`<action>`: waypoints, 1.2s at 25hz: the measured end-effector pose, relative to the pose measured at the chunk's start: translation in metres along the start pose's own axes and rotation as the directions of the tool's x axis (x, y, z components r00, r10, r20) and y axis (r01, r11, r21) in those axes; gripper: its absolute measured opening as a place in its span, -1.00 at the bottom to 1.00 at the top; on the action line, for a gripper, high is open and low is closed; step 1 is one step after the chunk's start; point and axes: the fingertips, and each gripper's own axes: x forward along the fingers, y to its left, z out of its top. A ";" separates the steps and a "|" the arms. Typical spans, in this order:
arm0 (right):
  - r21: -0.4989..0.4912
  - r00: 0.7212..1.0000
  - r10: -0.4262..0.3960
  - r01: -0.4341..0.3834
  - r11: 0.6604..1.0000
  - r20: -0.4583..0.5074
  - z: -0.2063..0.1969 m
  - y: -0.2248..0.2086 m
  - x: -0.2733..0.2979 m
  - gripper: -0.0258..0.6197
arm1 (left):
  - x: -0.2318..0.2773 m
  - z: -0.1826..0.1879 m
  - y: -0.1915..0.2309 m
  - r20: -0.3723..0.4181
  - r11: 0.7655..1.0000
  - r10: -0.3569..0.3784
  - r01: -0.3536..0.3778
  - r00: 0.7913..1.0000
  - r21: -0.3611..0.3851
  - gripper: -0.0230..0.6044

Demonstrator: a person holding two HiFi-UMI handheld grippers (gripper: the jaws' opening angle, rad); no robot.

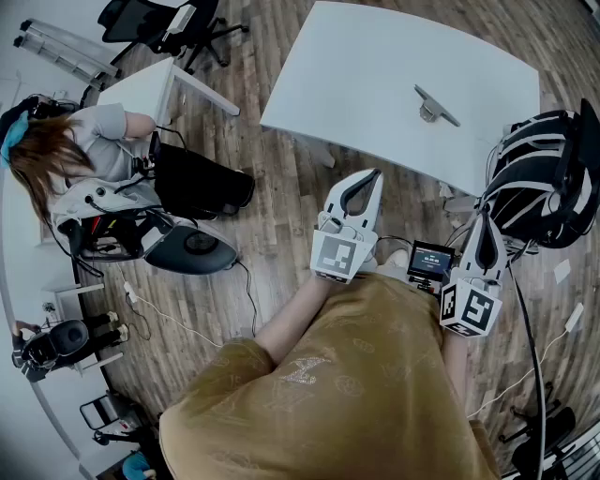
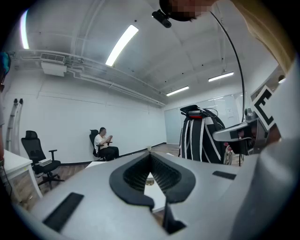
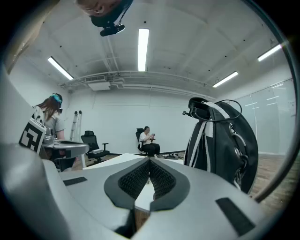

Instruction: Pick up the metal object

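Observation:
The metal object (image 1: 435,105), a small grey piece with a flat bar on a round base, stands on the white table (image 1: 375,75), right of its middle. Both grippers hover over the wood floor short of the table's near edge, pointing at it roughly level. My left gripper (image 1: 375,173) is shut and empty, its tips nearly at the table's edge. My right gripper (image 1: 487,218) is also shut and empty, further right and nearer me. In the left gripper view the pads (image 2: 161,174) meet, with the table showing behind them. The right gripper view shows its pads (image 3: 159,180) closed together too.
A black-and-white golf bag (image 1: 544,178) stands right of the table, close to my right gripper. A person (image 1: 75,159) sits at the left beside a small desk (image 1: 159,89) and cables. An office chair (image 1: 159,23) is at the top left. Another person (image 3: 147,138) sits by the far wall.

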 end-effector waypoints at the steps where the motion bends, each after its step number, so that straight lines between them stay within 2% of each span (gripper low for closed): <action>1: -0.004 1.000 0.004 -0.004 1.000 0.003 0.001 -0.001 0.000 -0.90 | 0.000 0.000 -0.002 0.001 1.000 0.001 -0.001 1.000 0.001 -0.91; 16: -0.051 0.996 0.086 -0.085 0.995 0.012 0.009 -0.009 -0.004 -0.90 | 0.005 0.008 -0.020 0.012 0.999 0.039 -0.039 0.999 -0.008 -0.91; 23: -0.053 0.996 0.090 -0.090 0.995 -0.001 0.007 -0.011 0.002 -0.90 | 0.021 0.007 -0.022 0.012 0.999 0.031 -0.030 0.999 -0.019 -0.91; 30: -0.052 0.998 0.059 -0.059 0.997 0.001 0.008 -0.014 0.023 -0.90 | 0.045 0.006 -0.011 0.016 1.000 0.006 -0.006 1.000 -0.011 -0.91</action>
